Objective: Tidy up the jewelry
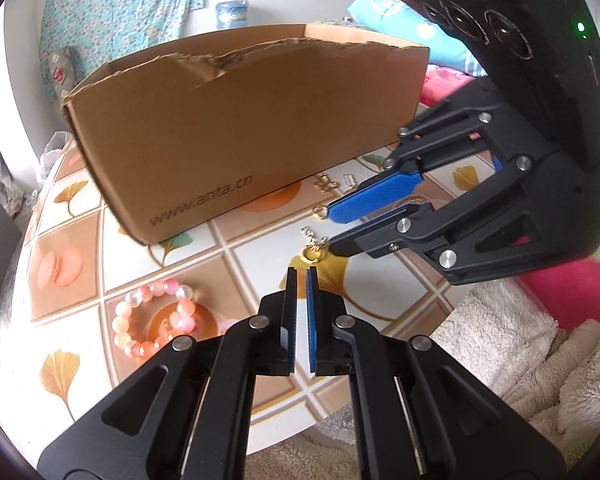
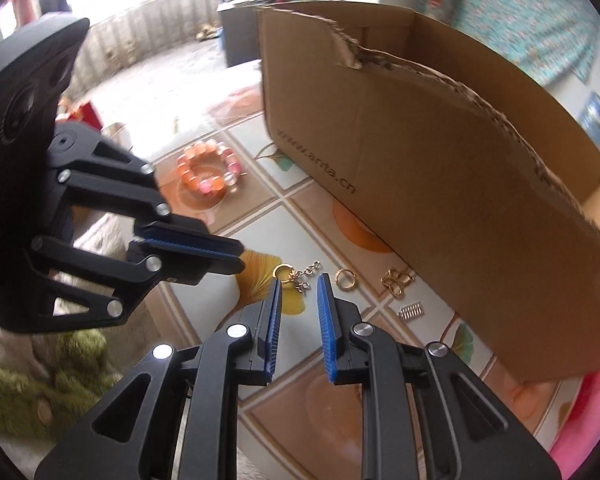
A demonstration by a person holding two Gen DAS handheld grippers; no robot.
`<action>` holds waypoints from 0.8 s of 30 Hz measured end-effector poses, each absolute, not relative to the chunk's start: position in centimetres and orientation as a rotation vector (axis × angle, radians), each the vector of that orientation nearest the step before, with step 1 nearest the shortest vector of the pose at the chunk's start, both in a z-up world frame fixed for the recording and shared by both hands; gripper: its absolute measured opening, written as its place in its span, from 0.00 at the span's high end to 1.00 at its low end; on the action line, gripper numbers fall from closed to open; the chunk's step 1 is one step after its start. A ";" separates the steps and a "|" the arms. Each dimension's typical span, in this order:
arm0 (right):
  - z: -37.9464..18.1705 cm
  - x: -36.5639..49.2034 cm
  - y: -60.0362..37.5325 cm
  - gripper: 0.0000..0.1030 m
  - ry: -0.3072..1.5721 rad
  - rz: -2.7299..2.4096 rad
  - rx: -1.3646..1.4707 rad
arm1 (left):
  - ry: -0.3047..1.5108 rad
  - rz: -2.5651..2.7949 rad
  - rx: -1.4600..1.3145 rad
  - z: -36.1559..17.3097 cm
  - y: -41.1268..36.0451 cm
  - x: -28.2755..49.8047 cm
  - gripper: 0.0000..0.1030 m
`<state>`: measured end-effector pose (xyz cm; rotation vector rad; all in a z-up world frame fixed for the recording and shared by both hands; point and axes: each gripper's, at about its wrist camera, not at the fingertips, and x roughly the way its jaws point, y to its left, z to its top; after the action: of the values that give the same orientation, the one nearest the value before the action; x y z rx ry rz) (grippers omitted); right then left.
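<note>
On the left of the worktop (image 1: 380, 280) lies our pink bead bracelet (image 1: 150, 322), well away from the small things. It is round and could roll if we bump it.

Next comes our left gripper (image 1: 302, 274). Its jaws are almost shut and hold nothing. Its tips sit just beside the gold ring with a little chain (image 1: 313, 250). If we push down here with the jaws shut, we could shove the chain away instead of picking it up.

A bit further right is our right gripper (image 1: 332, 226). Its jaws stand a little apart, with nothing between them. One plain gold ring (image 1: 321, 212) lies just by its upper blue pad. The ring is thin and flat, so the pads may slip over it, or flick it toward the box.

The two grippers are close together. We think they could knock into each other.

Further right lie a gold butterfly charm (image 2: 397, 279) and a small silver spring (image 2: 409, 311), near the wall of the open cardboard box (image 2: 440, 208). The box edge is torn and tall, so tiny things could fall out on the way over it.
</note>
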<state>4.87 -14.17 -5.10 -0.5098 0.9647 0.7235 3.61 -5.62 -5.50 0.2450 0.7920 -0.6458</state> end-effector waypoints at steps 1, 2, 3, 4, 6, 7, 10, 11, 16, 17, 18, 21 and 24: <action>-5.1 5.0 -14.0 0.82 0.964 0.753 -0.546 | 0.790 -0.646 0.247 -5.6 -5.8 3.7 0.96; -5.1 5.1 -14.1 0.83 0.966 0.771 -0.572 | 0.791 -0.646 0.248 -5.6 -5.6 3.8 0.96; -5.1 5.3 -13.8 0.83 0.968 0.788 -0.595 | 0.792 -0.644 0.252 -5.6 -5.6 3.8 0.96; -5.2 5.4 -13.6 0.83 0.970 0.814 -0.627 | 0.791 -0.640 0.257 -5.6 -5.6 3.8 0.96; -5.3 5.6 -13.2 0.84 0.975 0.844 -0.661 | 0.790 -0.642 0.261 -5.6 -5.6 3.9 0.96; -5.3 5.7 -12.9 0.85 0.977 0.864 -0.681 | 0.790 -0.643 0.262 -5.6 -5.7 3.9 0.96; -5.6 5.5 -12.4 0.86 0.979 0.899 -0.713 | 0.791 -0.641 0.268 -5.8 -5.8 4.1 0.96; -5.6 5.7 -12.5 0.87 0.983 0.911 -0.716 | 0.789 -0.641 0.269 -5.8 -5.9 4.0 0.96; -5.6 6.1 -11.7 0.94 1.021 0.955 -0.716 | 0.784 -0.645 0.272 -5.8 -6.2 4.6 0.96; -5.6 6.2 -11.5 0.95 1.031 0.956 -0.712 | 0.785 -0.646 0.274 -5.8 -6.3 4.7 0.96; -5.5 6.7 -11.6 0.95 1.043 0.956 -0.704 | 0.786 -0.645 0.277 -5.9 -6.4 4.8 0.96; -5.4 7.1 -11.5 0.97 1.060 0.945 -0.685 | 0.779 -0.645 0.292 -6.0 -6.4 4.6 0.96; -5.2 8.2 -12.2 0.98 1.064 0.928 -0.689 | 0.772 -0.642 0.315 -6.0 -6.4 4.3 0.96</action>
<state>8.16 -12.15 -5.25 -0.6892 1.0639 0.9284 4.26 -6.38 -6.03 0.3148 0.7719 -0.6423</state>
